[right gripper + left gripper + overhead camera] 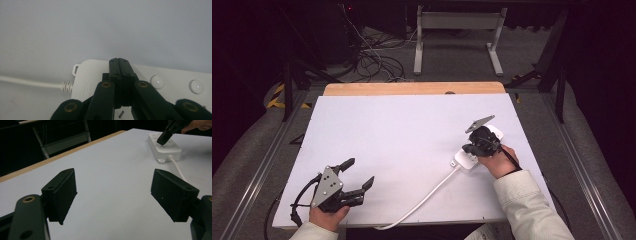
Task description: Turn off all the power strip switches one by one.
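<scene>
Power strip (100, 82) half under right gripper (119, 61)

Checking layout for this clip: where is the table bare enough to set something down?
Bare: the white table top from the left gripper to the wooden far edge. Crowded: the right side, with the power strip, its cord and the right gripper.
</scene>
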